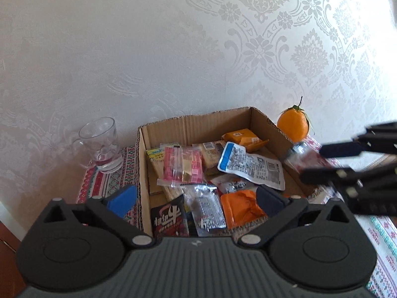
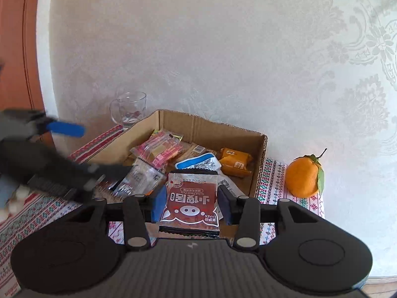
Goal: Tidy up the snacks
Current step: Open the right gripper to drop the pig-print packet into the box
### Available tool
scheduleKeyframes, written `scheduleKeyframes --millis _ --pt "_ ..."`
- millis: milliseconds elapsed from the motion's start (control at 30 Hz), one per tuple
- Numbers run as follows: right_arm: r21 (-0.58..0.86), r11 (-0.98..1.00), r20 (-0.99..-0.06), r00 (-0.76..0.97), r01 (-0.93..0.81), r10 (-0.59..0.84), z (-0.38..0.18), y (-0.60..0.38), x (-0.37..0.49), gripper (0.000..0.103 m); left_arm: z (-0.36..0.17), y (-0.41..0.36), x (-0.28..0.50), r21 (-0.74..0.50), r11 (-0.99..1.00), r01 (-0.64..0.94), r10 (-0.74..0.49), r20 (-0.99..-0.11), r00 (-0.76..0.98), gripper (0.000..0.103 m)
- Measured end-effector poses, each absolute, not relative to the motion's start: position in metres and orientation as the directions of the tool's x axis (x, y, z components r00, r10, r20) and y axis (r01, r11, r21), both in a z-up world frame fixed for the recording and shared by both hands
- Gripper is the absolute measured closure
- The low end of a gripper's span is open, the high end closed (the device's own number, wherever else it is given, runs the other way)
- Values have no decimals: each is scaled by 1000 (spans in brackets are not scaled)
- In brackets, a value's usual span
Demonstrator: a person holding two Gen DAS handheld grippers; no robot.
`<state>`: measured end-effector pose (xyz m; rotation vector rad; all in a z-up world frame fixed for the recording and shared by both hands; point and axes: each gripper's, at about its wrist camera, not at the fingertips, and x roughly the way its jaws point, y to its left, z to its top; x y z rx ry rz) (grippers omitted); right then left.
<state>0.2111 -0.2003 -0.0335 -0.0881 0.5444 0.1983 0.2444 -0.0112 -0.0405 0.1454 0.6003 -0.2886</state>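
An open cardboard box (image 1: 198, 121) (image 2: 258, 159) stands on a patterned cloth against the wall. It holds several snack packets: a pink one (image 1: 182, 166), a white and blue one (image 1: 250, 165), an orange one (image 1: 239, 209), a black one (image 1: 168, 219). My right gripper (image 2: 191, 204) is shut on a red packet with a pig face (image 2: 191, 203), held above the box's near edge. In the left wrist view it (image 1: 322, 161) comes in blurred from the right with that packet (image 1: 301, 155). My left gripper (image 1: 196, 198) is open and empty over the box's near side.
A clear glass mug (image 1: 100, 145) (image 2: 130, 110) stands left of the box by the wall. An orange with stem and leaf (image 1: 294, 124) (image 2: 304, 176) sits right of the box. The cloth (image 1: 114, 171) covers the table. Small white round things (image 2: 15, 198) lie at far left.
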Motion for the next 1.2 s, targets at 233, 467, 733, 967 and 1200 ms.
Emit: scheduleKeyframes --millis 233,467,733,967,1200 --pt "18 987 -560 816 -162 144 -39 -208 255 53 -51 -7 221 55 953 300 -215 -576 789 1" --pt "35 997 -594 801 -70 77 -56 -209 271 21 -65 -1 217 -31 947 319 -268 -622 735 1" --pt "-25 999 -565 825 -47 25 -39 -205 240 0 -53 1 213 39 966 254 -186 -576 796 1" --pt "-88 996 -585 808 25 -73 -34 -190 208 0 -52 8 209 11 982 188 -146 -584 798 1" --pt "-56 993 -603 789 105 -117 -34 -181 179 0 -46 13 192 27 992 121 -82 -586 806 1"
